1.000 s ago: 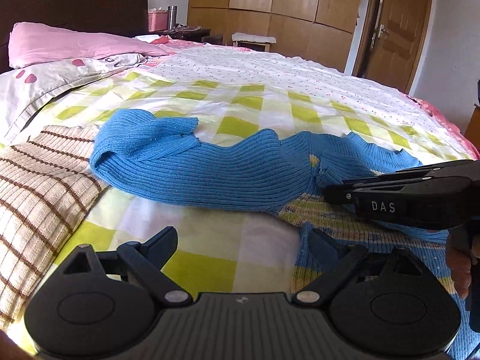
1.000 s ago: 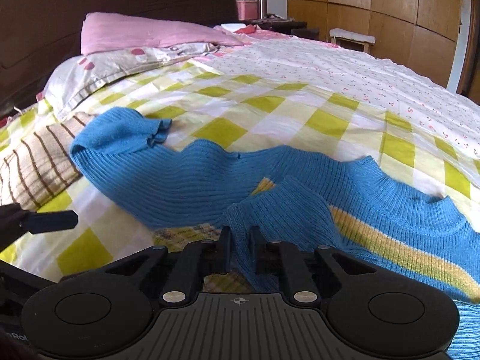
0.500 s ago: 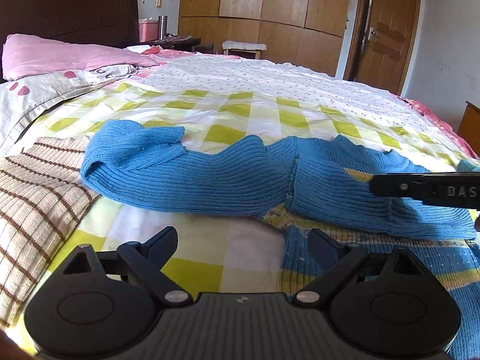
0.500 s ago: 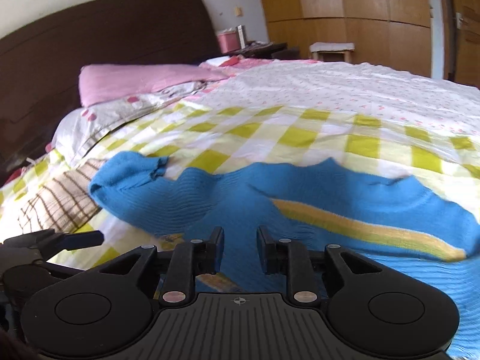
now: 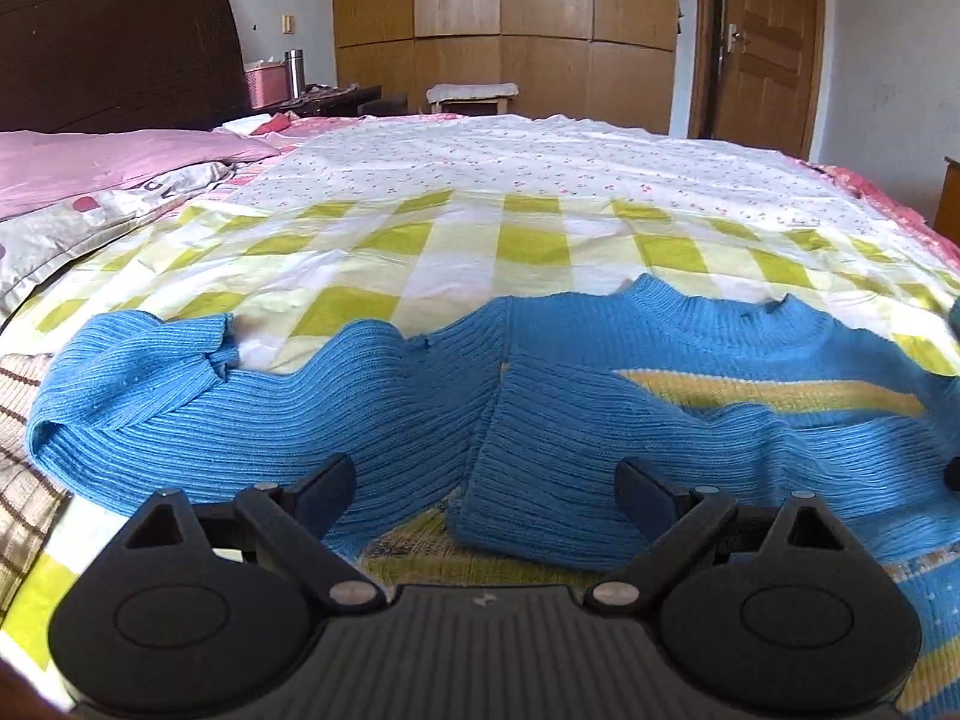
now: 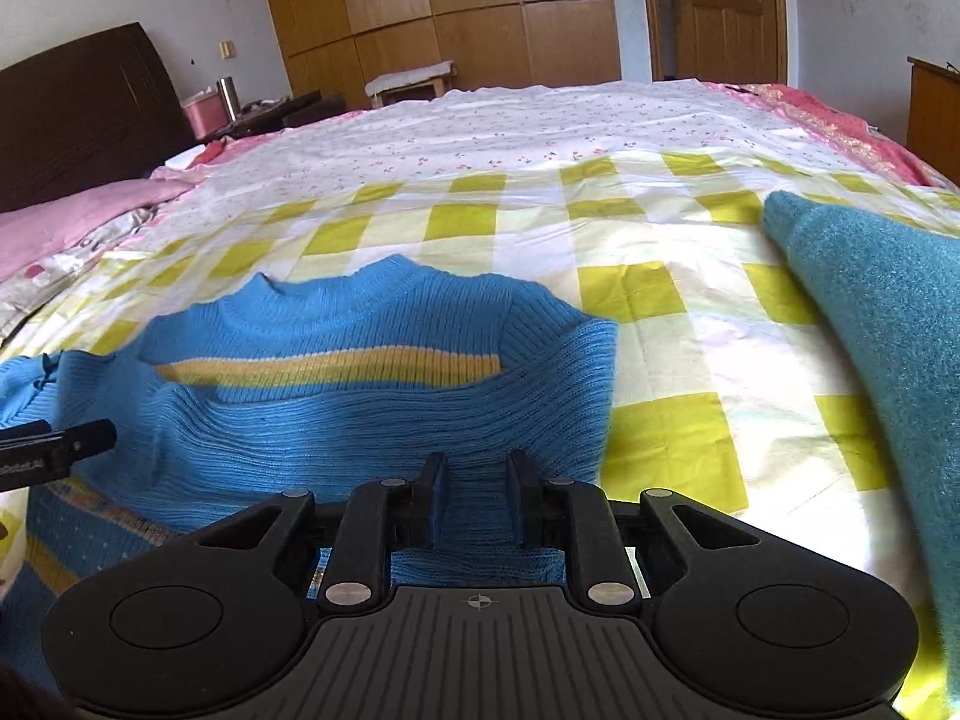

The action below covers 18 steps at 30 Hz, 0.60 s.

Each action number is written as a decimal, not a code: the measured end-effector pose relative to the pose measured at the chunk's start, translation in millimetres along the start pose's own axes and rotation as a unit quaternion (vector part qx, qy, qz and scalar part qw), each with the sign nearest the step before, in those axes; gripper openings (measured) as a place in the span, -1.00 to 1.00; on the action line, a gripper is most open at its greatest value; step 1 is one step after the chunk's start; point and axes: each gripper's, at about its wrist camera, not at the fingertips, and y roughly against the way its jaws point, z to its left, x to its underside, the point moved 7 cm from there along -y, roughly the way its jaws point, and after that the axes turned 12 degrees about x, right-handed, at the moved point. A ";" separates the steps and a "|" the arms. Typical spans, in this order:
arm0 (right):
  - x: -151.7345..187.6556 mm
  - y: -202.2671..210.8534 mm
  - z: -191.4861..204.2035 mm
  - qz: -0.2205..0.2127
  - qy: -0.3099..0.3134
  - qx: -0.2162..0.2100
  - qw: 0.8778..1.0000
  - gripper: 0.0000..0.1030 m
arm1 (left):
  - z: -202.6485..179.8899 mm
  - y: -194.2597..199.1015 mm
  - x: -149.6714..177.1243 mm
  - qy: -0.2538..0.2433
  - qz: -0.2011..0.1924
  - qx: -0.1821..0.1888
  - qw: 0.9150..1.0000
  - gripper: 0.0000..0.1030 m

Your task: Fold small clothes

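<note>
A small blue knit sweater (image 5: 600, 420) with a yellow stripe lies on the checked bedspread (image 5: 528, 246). Its right sleeve (image 6: 420, 420) is folded across the chest; its left sleeve (image 5: 180, 396) stretches out to the left. My left gripper (image 5: 483, 489) is open and empty, low over the sweater's left side. My right gripper (image 6: 476, 501) has its jaws partly open around the folded sleeve's cuff, with a gap showing on both sides. The left gripper's fingertip (image 6: 78, 438) shows at the left edge of the right wrist view.
A teal fuzzy garment (image 6: 882, 324) lies to the right of the sweater. A brown striped cloth (image 5: 24, 462) lies at the left. Pink pillows (image 5: 108, 162) and a dark headboard (image 5: 120, 48) stand at the far left; wardrobes (image 5: 504, 30) stand behind the bed.
My right gripper carried the right sleeve rightward across the chest, laid it down and opened partway. My left gripper moved in over the sweater, staying open.
</note>
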 end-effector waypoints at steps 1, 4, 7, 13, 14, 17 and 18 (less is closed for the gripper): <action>0.9 1.8 1.4 -0.003 0.004 -0.001 1.000 -0.57 | 4.0 -4.6 3.3 -0.001 0.017 -0.022 1.000 0.92; 3.3 9.9 0.1 -0.005 -0.002 -0.011 1.000 -0.54 | 15.3 2.1 7.9 0.016 0.018 -0.038 0.999 0.92; 5.2 21.2 -2.8 -0.012 -0.010 -0.024 1.000 -0.51 | 25.3 19.5 12.9 0.024 0.010 -0.049 0.998 0.92; 0.8 44.4 5.8 -0.022 -0.011 -0.056 0.998 -0.49 | 65.1 55.5 18.8 0.059 -0.013 -0.084 0.995 0.91; 0.5 47.9 8.3 -0.022 -0.011 -0.061 0.998 -0.49 | 74.0 59.3 18.0 0.061 -0.015 -0.094 0.994 0.91; 1.9 61.7 17.7 -0.021 -0.010 -0.081 0.996 -0.49 | 98.1 68.3 12.2 0.064 -0.025 -0.111 0.991 0.90; 4.1 66.5 20.4 -0.020 -0.007 -0.087 0.996 -0.49 | 104.4 69.9 8.6 0.055 -0.031 -0.118 0.991 0.89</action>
